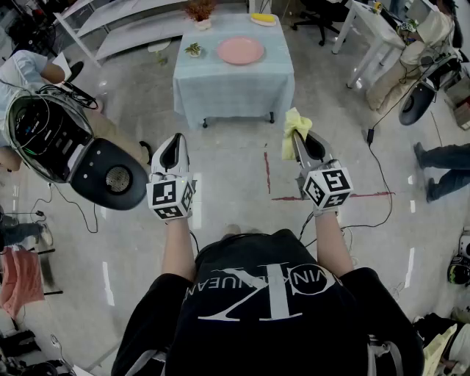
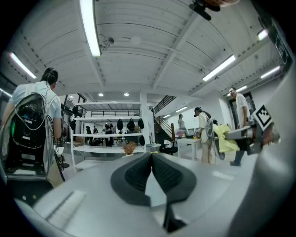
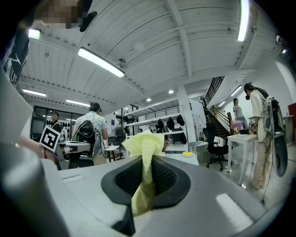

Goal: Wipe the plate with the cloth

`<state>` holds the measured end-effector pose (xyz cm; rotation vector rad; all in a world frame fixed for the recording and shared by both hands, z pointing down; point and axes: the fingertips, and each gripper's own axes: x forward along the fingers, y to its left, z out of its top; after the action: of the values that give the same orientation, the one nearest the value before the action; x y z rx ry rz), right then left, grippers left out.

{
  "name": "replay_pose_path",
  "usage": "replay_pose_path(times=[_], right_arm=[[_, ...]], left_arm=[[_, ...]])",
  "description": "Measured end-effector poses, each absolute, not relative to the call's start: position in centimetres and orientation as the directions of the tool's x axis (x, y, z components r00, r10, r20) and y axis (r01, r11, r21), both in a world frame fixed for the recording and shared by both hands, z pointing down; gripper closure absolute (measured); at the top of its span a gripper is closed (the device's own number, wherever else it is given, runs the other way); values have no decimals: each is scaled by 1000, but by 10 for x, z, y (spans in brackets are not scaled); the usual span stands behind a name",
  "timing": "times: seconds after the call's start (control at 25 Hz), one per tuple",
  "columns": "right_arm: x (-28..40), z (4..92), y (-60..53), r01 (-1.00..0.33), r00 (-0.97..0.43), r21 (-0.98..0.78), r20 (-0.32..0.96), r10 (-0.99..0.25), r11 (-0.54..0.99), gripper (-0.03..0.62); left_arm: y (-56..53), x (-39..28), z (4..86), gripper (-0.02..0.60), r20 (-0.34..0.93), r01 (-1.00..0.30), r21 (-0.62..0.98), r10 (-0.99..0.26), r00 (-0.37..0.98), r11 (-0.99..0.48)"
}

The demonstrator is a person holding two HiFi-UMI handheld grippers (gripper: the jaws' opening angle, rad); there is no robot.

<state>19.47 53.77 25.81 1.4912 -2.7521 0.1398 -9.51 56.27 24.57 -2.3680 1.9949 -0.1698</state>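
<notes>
Cloth [image 1: 297, 123]: pale yellow, clamped between the fingers [image 3: 167, 178] of the right gripper [image 1: 299, 139]. In the right gripper view it runs up through the closed pads as a narrow twisted strip and bunches out above the fingertips. A short tail hangs below the pads. It is held in the air over the floor and touches nothing else.

Left gripper [image 1: 175, 139]: fingers [image 2: 134, 176] together, tips meeting, nothing between them. It is held level with the right gripper, the two well apart, both pointing forward toward the bench.

Plate [image 1: 239, 51]: pink, round, lying flat on the bench [image 1: 233, 70]. It is well ahead of both sets of fingertips, between their lines of aim, and apart from the cloth.

Bench: covered by a light blue tablecloth [image 1: 235, 103] that hangs down its sides. Also on it:
- a small potted plant [image 1: 194, 49] just left of the plate
- a pot of dried reddish stems [image 1: 200, 10] at the far left corner
- a dish [image 1: 263, 18] holding something yellow, beyond the plate

Floor [image 1: 235, 191]: pale and glossy, with red tape lines [image 1: 266, 172] between and ahead of the two grippers.

Marker cubes: one behind each gripper's fingers, left [image 1: 170, 198] and right [image 1: 327, 187].

Second person [image 1: 22, 70]: well to the left of the left fingers, with a black backpack rig [image 1: 55, 139] beside them.
</notes>
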Motion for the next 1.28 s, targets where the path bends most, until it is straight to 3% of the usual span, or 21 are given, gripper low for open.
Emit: replay_pose_path(times=[0.24, 0.92, 1.28], right_arm=[[151, 236, 554, -846, -530, -87, 46, -847, 525, 554], [238, 276, 528, -818, -572, -103, 41, -819, 566, 553], [234, 286, 488, -831, -550, -135, 52, -833, 540, 551]], left_arm=[[578, -141, 225, 581, 60, -979, -100, -983, 172, -177], [548, -38, 257, 581, 47, -983, -68, -985, 167, -170], [505, -55, 269, 581, 63, -987, -45, -987, 150, -153]])
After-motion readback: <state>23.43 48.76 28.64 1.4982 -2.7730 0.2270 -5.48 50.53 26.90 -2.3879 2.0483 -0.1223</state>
